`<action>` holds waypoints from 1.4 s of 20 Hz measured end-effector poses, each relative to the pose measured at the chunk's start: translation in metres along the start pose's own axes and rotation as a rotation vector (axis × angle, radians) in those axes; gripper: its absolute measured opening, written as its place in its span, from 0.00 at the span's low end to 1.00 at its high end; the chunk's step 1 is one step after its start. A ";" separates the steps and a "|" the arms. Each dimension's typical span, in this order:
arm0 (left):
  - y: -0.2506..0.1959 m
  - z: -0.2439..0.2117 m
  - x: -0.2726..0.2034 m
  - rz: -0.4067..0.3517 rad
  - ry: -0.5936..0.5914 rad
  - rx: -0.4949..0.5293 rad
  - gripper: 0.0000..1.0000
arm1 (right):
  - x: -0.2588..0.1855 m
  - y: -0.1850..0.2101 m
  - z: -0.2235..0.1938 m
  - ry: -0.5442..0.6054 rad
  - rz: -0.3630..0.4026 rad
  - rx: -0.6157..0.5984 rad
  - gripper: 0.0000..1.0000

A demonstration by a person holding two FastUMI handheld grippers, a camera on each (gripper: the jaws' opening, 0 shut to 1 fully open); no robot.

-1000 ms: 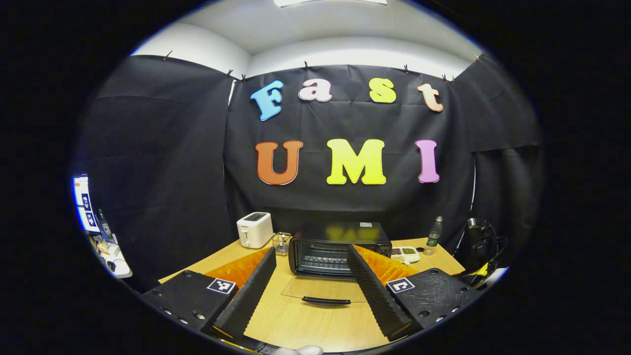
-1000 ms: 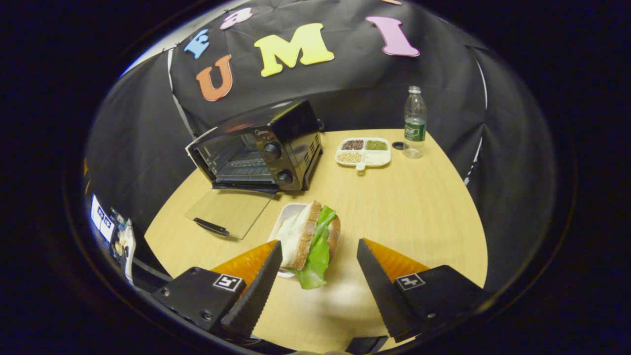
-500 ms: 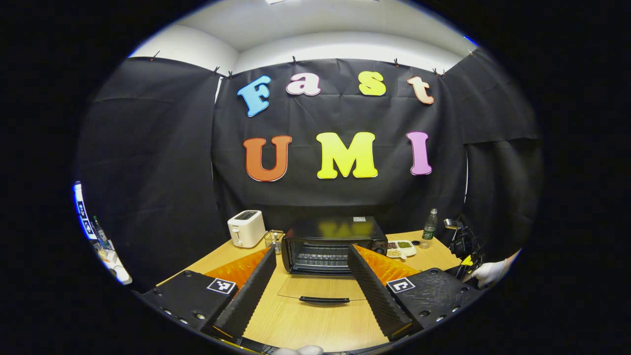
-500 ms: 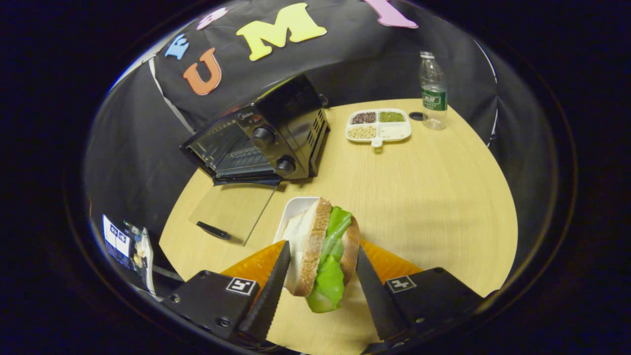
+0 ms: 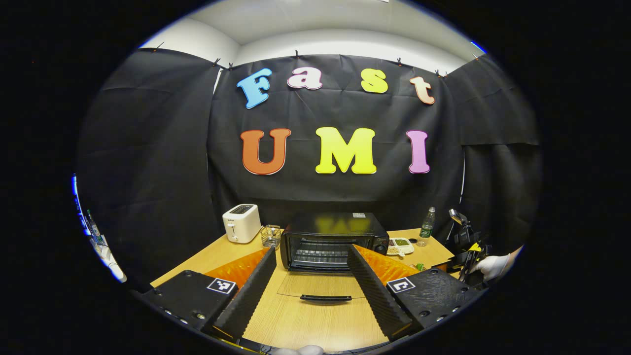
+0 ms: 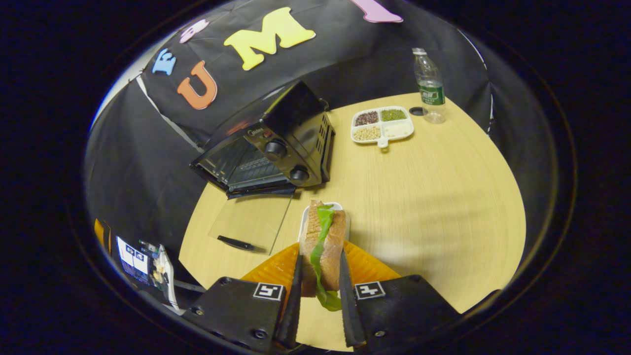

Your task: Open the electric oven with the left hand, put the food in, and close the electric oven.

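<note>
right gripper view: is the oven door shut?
No, the oven stands open, its glass door folded down flat on the table with the rack inside exposed.

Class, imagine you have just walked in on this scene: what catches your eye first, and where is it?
First, the sandwich, bread with green lettuce, pinched upright between the right gripper's fingers just above a white tray. Next, the black electric oven mid-table, its glass door folded flat onto the wood. The left gripper hangs open before it.

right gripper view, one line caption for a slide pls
Right gripper shut on a lettuce sandwich above its white tray, toaster oven door open.
</note>
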State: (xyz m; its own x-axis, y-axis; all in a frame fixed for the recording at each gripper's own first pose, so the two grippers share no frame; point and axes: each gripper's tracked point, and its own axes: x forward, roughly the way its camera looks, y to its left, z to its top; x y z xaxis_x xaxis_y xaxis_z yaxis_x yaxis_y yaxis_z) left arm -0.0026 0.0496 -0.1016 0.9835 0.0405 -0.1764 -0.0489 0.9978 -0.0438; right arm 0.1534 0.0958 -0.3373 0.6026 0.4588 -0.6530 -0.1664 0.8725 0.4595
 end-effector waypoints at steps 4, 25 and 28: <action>0.008 0.002 -0.001 -0.045 -0.003 -0.005 0.95 | -0.016 0.028 0.020 -0.078 0.002 0.043 0.39; 0.041 -0.018 0.017 -0.236 0.064 0.072 0.95 | 0.125 0.193 0.064 -0.525 0.209 0.731 0.39; 0.041 -0.024 0.020 -0.252 0.083 0.083 0.95 | 0.151 0.194 0.079 -0.574 0.194 0.792 0.34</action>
State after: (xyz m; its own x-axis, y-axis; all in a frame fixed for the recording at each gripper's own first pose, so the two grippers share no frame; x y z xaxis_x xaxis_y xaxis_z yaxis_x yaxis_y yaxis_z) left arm 0.0106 0.0896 -0.1302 0.9451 -0.2107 -0.2498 0.2134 0.9768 -0.0168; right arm 0.2735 0.3209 -0.2993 0.9410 0.2484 -0.2299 0.1405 0.3314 0.9330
